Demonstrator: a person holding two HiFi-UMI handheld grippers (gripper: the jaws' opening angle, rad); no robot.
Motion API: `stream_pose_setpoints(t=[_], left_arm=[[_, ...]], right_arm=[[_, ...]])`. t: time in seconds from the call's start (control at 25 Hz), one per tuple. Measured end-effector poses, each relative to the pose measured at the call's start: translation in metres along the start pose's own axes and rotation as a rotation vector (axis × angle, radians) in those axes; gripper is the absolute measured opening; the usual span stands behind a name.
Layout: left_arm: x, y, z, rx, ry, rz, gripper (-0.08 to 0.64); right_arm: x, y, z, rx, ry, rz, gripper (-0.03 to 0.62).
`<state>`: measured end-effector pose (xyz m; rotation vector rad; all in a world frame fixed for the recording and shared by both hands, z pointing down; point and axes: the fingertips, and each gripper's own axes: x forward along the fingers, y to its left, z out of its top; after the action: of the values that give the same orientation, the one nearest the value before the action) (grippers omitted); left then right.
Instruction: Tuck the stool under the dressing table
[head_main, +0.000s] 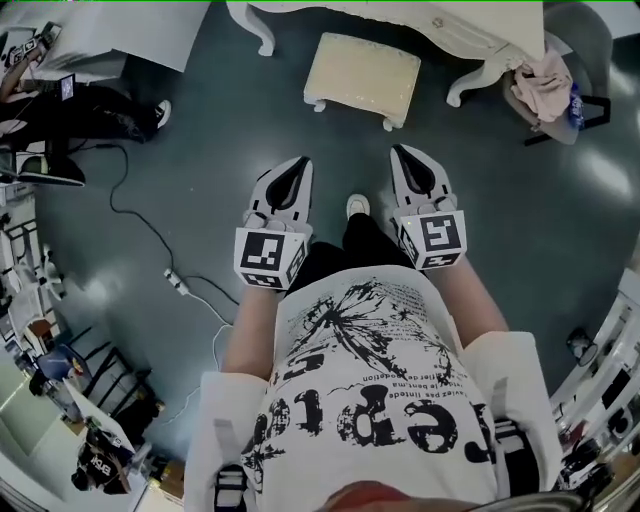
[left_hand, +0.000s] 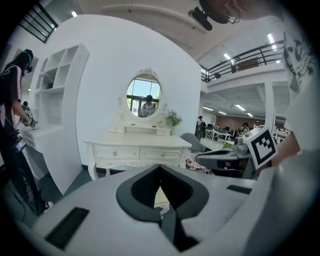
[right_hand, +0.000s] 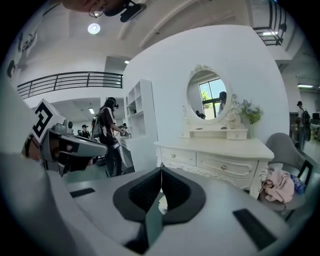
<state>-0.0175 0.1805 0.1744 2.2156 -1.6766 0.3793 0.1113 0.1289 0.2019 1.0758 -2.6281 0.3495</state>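
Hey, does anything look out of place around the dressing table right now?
The stool stands out on the floor in front of the dressing table, turned at a slant to it and not tucked under. A pink cloth lies bunched on the grey chair beside the table.

The person stands with both forearms (head_main: 252, 318) bent forward, the 2 grippers level and side by side. Left gripper (head_main: 298, 164) and right gripper (head_main: 401, 154) point ahead, jaws pressed together, holding nothing.
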Motion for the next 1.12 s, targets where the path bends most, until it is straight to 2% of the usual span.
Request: stream_pose_setpoints(t=[0.2, 0.4, 0.6, 0.8, 0.92, 1.12], left_arm=[[0.063, 0.026, -0.004, 0.018, 0.054, -0.076, 0.020], [0.122, 0.048, -0.028, 0.006, 0.140, -0.185, 0.020], [0.177, 0.083, -0.071, -0.010, 0.237, -0.286, 0.020], [0.218, 0.118, -0.128, -0.019, 0.308, -0.331, 0.020], [0.249, 0.131, -0.175, -0.004, 0.357, -0.365, 0.020], [0.293, 0.143, -0.258, 0.028, 0.433, -0.402, 0.020]], right_arm=[[0.047, -0.019, -0.004, 0.045, 0.043, -0.049, 0.017], [0.091, -0.029, -0.029, 0.118, 0.112, -0.064, 0.017], [0.140, -0.043, -0.069, 0.164, 0.173, -0.177, 0.017], [0.181, -0.064, -0.121, 0.238, 0.214, -0.324, 0.017], [0.205, -0.078, -0.171, 0.286, 0.258, -0.393, 0.017], [0.241, -0.091, -0.258, 0.314, 0.345, -0.431, 0.017]])
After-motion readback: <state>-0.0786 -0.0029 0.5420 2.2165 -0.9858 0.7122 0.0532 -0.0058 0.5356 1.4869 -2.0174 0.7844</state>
